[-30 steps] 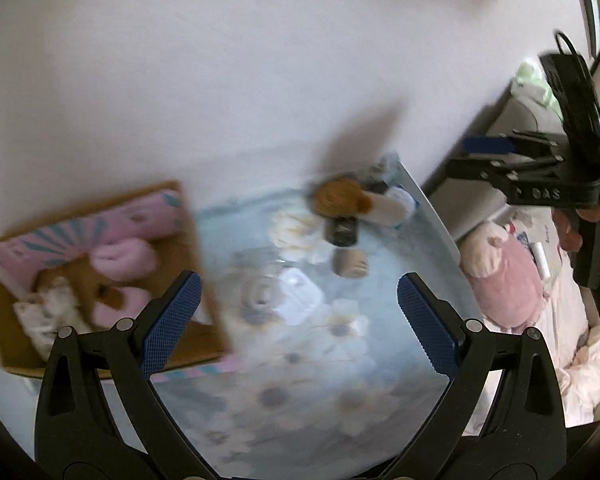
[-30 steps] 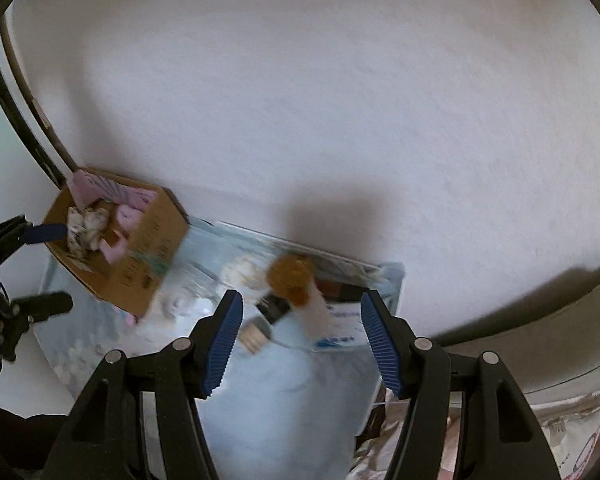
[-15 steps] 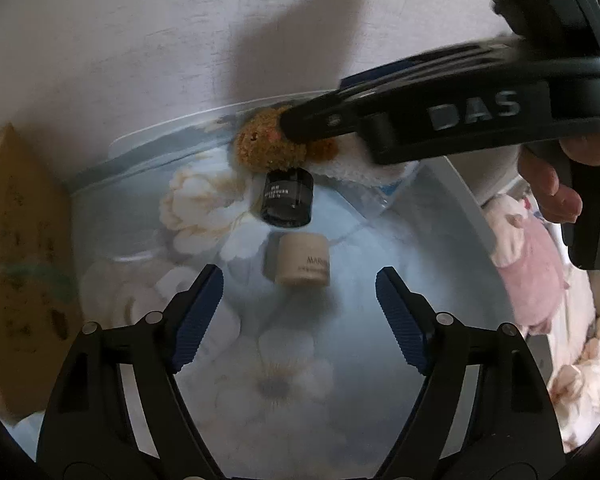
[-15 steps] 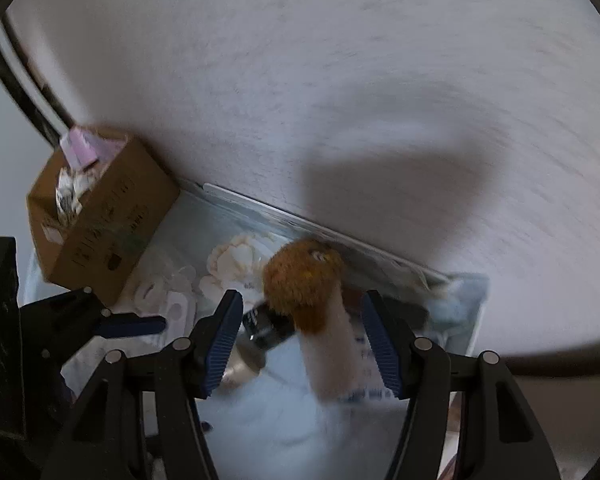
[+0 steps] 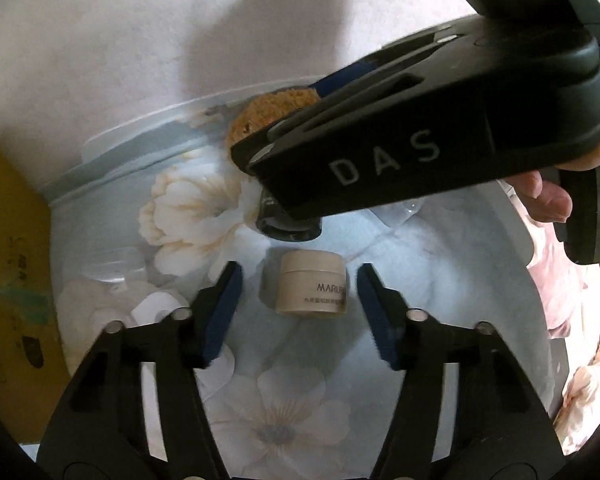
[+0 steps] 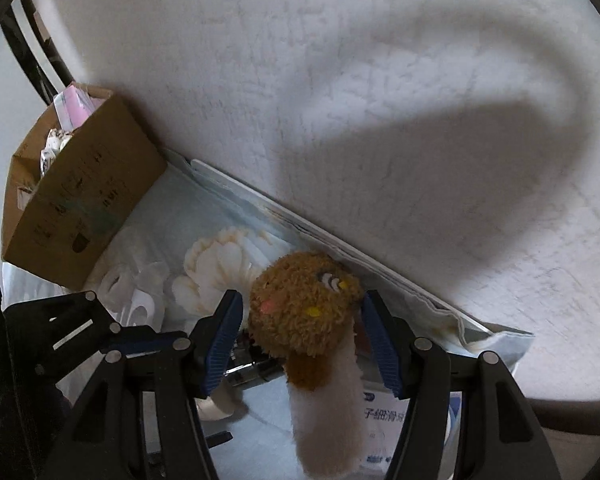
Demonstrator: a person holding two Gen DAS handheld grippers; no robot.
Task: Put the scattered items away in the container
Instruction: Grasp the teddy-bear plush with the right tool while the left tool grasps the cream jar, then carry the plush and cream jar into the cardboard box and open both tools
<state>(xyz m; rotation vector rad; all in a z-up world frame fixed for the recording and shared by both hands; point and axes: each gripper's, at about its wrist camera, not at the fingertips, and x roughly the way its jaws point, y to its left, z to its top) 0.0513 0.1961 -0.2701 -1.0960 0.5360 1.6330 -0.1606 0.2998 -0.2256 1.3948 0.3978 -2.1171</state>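
Note:
A small beige cream jar (image 5: 311,289) lies on its side on the floral cloth. My left gripper (image 5: 300,304) is open with its blue pads on either side of the jar, not touching it. A brown plush toy with a white body (image 6: 306,318) lies by the wall; it also shows in the left wrist view (image 5: 272,110). My right gripper (image 6: 302,332) is open around the toy's brown head. A dark jar (image 5: 288,228) lies under the right gripper. The cardboard box (image 6: 80,204) stands at the left.
A white wall (image 6: 340,80) runs right behind the cloth (image 5: 300,400). White tape rolls (image 6: 120,284) lie beside the box. A printed packet (image 6: 380,412) lies under the toy. Pink bedding (image 5: 556,280) is at the right edge.
Both grippers have come down and forward. The left one now straddles the beige jar and the right one now straddles the plush toy's head. Both jaws have narrowed.

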